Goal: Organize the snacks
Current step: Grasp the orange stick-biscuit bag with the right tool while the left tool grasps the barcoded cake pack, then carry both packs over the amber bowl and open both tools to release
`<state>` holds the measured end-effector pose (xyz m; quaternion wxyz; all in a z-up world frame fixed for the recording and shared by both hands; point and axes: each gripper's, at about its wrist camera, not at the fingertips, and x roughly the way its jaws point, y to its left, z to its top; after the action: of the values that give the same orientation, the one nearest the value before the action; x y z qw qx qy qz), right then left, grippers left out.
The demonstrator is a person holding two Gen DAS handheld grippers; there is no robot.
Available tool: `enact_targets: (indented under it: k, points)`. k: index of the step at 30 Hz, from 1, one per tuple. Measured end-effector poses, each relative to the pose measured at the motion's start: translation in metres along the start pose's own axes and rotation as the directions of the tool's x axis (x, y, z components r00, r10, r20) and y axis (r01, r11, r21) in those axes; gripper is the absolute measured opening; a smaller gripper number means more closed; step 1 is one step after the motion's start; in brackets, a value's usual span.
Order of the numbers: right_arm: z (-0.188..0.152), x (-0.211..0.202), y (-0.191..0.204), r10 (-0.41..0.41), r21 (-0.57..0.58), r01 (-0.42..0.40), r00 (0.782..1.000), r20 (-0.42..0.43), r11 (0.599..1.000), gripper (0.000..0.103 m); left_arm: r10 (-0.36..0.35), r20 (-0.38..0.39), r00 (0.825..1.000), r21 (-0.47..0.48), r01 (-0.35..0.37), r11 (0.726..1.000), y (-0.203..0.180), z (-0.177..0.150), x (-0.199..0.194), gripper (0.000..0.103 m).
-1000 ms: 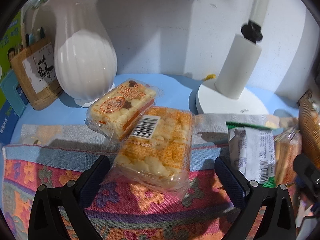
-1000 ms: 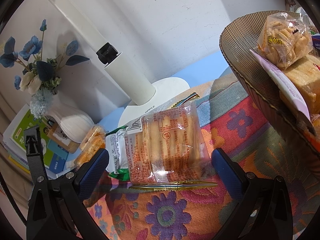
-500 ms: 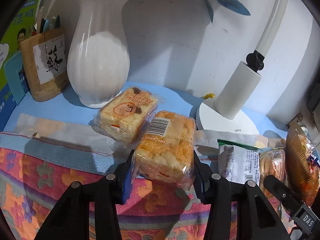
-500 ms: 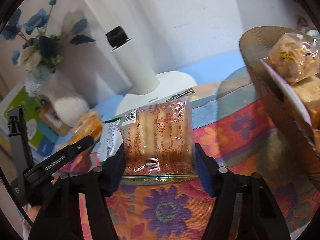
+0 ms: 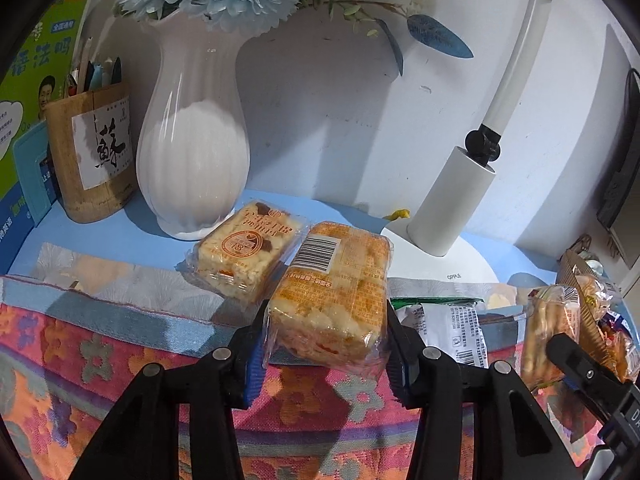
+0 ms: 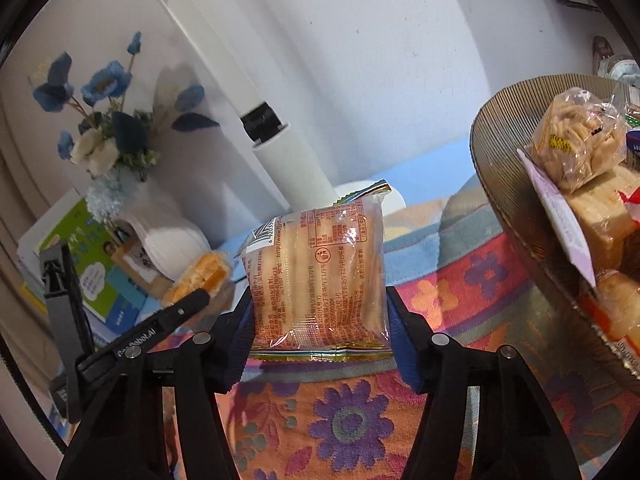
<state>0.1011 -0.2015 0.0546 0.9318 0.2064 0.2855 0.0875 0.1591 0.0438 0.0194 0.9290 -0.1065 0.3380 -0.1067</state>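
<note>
Both tools closed since earlier, left tool (image 5: 326, 340) clamped on rice cake (image 5: 332, 296), right tool (image 6: 320, 328) clamped on biscuit pack (image 6: 320, 276), basket rim (image 6: 504, 184) seemingly near

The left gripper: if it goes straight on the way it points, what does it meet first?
Probably the white ribbed vase or the second wrapped rice cake lying before it; the left gripper already holds one orange rice cake packet. Depth is unclear.

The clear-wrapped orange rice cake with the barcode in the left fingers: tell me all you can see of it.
The clear-wrapped orange rice cake with the barcode label is a crumbly yellow-orange block sealed in glossy plastic, barcode side up. The left gripper is shut on it, its fingers pressing both long sides. Its near end looks raised off the floral tablecloth. Its far left edge lies against a second wrapped rice cake.
</note>
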Motion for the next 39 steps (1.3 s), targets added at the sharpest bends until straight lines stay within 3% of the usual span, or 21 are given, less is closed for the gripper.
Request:
enact_targets:
  k: [11,20,24,28,32,37,39]
  points:
    - [-0.005,0.002,0.002,0.036,0.023,-0.034,0.998,-0.052,0.999,0.059,0.024,0.043,0.999,0.012,-0.025,1.000,-0.008,-0.001,-0.006,0.048]
    - [0.006,-0.022,0.016,0.100,0.018,-0.100,0.995,0.000,0.995,0.059,0.046,0.148,0.988,0.079,-0.058,0.995,-0.025,-0.002,-0.031,0.048]
    - [0.028,-0.044,0.015,0.112,0.037,-0.113,0.993,0.035,0.993,0.059,0.065,0.141,0.988,0.064,-0.075,0.995,-0.042,0.005,-0.042,0.048]
    - [0.059,-0.063,0.003,0.128,0.065,-0.130,0.991,0.036,0.989,0.059,0.028,0.140,0.990,0.053,-0.036,0.998,-0.080,0.014,-0.058,0.048]
    - [0.101,-0.083,-0.018,0.090,0.027,-0.091,0.996,0.026,0.996,0.059,-0.020,0.159,0.987,0.055,0.011,0.998,-0.133,0.023,-0.068,0.048]
    - [0.151,-0.097,-0.061,0.013,0.004,-0.013,0.999,-0.038,1.000,0.059,-0.078,0.144,0.987,0.075,0.068,0.995,-0.203,0.027,-0.065,0.048]
    - [0.167,-0.106,-0.078,-0.060,-0.008,0.059,0.997,-0.047,0.998,0.059,-0.101,0.131,0.986,0.085,0.091,0.992,-0.226,0.027,-0.060,0.048]
